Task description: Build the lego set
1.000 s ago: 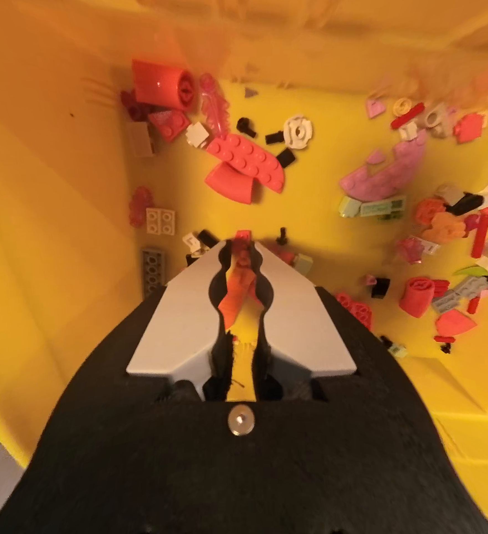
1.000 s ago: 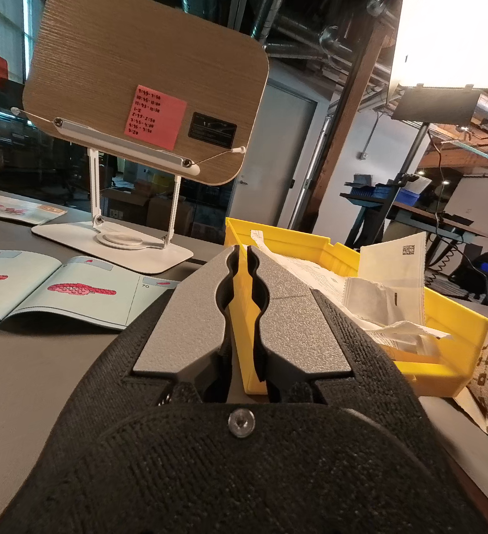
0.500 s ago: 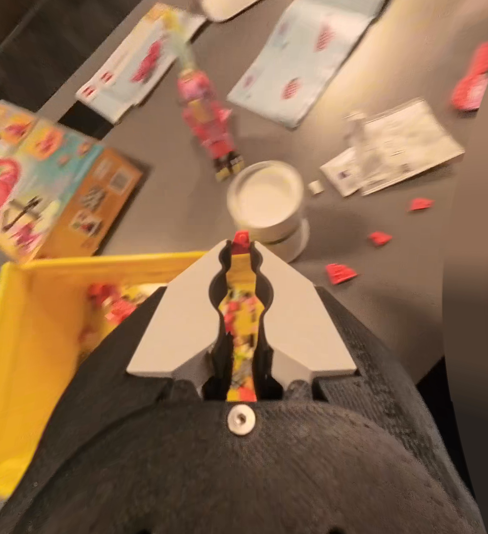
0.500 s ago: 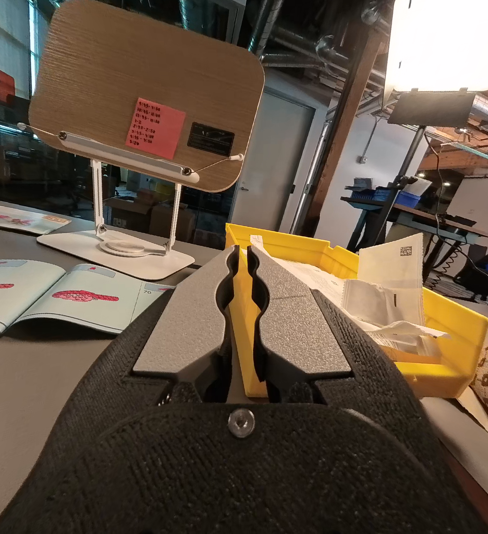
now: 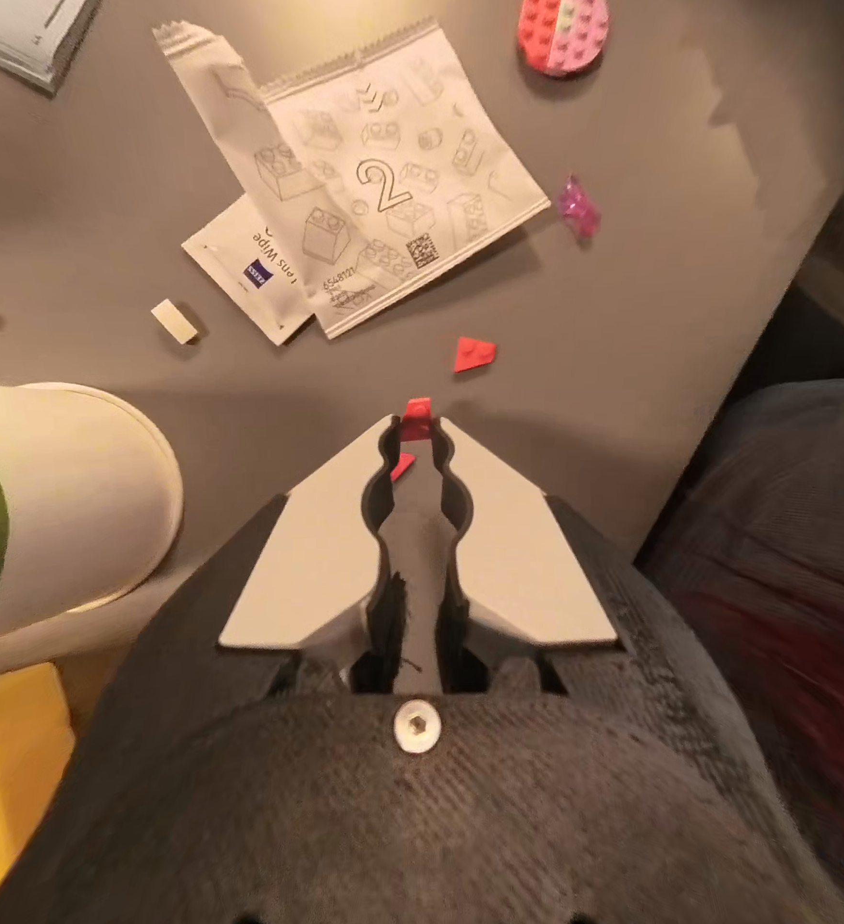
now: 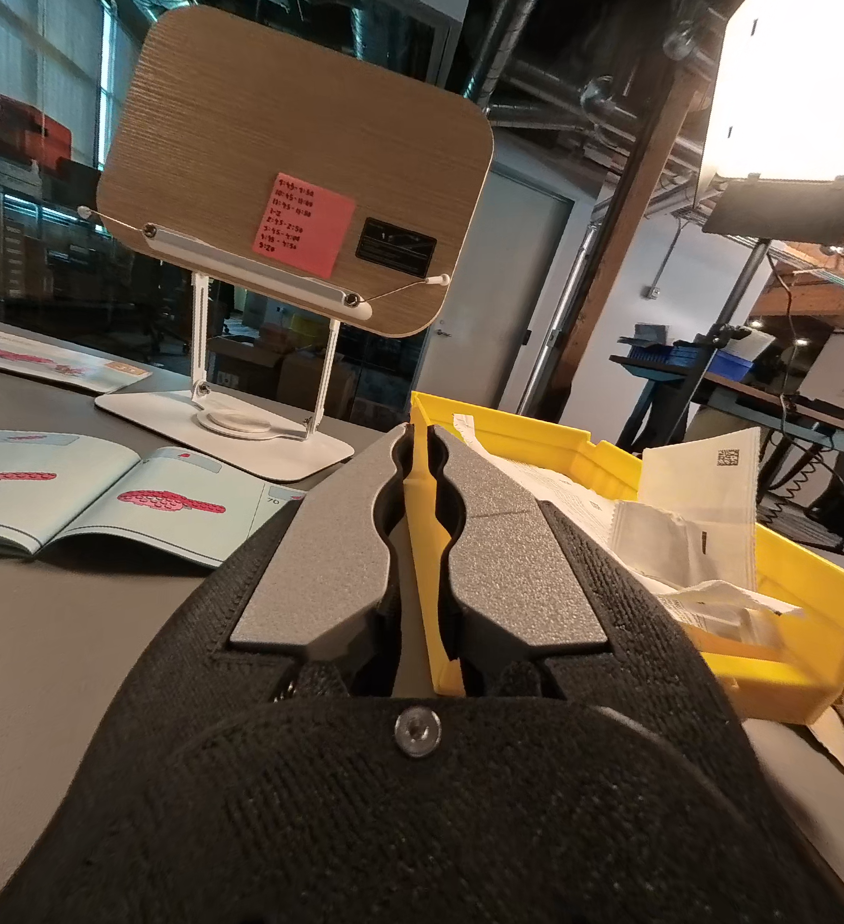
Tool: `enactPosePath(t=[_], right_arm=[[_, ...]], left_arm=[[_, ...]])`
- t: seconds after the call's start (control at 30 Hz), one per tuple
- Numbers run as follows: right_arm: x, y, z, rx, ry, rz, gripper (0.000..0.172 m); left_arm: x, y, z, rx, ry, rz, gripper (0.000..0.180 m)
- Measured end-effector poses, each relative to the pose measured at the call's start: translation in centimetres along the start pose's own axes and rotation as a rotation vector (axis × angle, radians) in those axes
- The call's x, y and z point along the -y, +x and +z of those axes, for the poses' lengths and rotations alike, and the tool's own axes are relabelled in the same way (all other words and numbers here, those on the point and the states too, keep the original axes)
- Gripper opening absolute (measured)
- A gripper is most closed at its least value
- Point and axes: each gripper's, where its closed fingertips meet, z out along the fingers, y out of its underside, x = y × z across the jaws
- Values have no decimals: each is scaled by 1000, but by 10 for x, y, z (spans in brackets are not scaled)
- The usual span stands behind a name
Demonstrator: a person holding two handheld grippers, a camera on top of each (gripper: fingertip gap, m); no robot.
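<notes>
- Our left gripper (image 5: 416, 425) hangs above the grey table (image 5: 610, 300) with its light grey fingers (image 5: 340, 505) clenched on a small red plastic brick plate (image 5: 416, 422), which pokes out past the very tips. Only the tips seem to bear on it, so we judge that a jolt or a twist of the wrist could let it pivot or slip out.
- A second red piece (image 5: 401, 467) lies on the table under the gap between the fingers, and a red wedge-shaped plate (image 5: 475, 353) lies just beyond the tips. If we come down here, the held plate or the fingers could knock these and scatter them.
- The table edge runs close on the right, with dark fabric (image 5: 785, 550) beyond it. A dropped plate could bounce over that edge and be lost from view.
- The white printed paper bag (image 5: 410, 190), the white sachet (image 5: 255, 270) partly under it, a small cream tile (image 5: 174, 321) and a translucent pink piece (image 5: 580, 205) lie farther off; a sweeping move could drag the bag and hide small parts.
- The white paper cup with a green band (image 5: 60, 500) stands just to the left, beside the yellow plastic bin (image 5: 5, 750); a swing that way could tip the cup.
- Our right gripper (image 6: 420, 435) rests low over the table, its dark grey fingers (image 6: 330, 540) nearly closed with nothing between them. The corner of a second yellow bin full of paper bags (image 6: 785, 615) sits right in front of it; a push forward could shove the bin or catch a bag. The open instruction booklet (image 6: 110, 500) and the wooden book stand (image 6: 295, 165) are well clear on its left.
</notes>
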Motion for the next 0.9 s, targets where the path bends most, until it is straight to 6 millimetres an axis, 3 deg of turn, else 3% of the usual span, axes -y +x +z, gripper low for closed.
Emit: enactPosePath(t=[0.03,0.23,0.5,0.6,0.77,0.9], right_arm=[[0,0,0,1,0,2,3],[0,0,0,2,0,7,3],[-1,-1,1,8,-5,9,3],[-1,0,1,8,-3,13,3],[-2,-1,1,12,-4,14,3],[-2,-2,2,17,-5,11,3]], left_arm=[[-2,-4,2,16,-32,13,11],[-8,-18,11,50,-150,-8,12],[0,-15,21,45,-176,-32,12],[3,-15,15,25,-157,-57,28],[-7,-24,-4,23,-120,-78,27],[-12,-19,-5,17,-82,-2,22]])
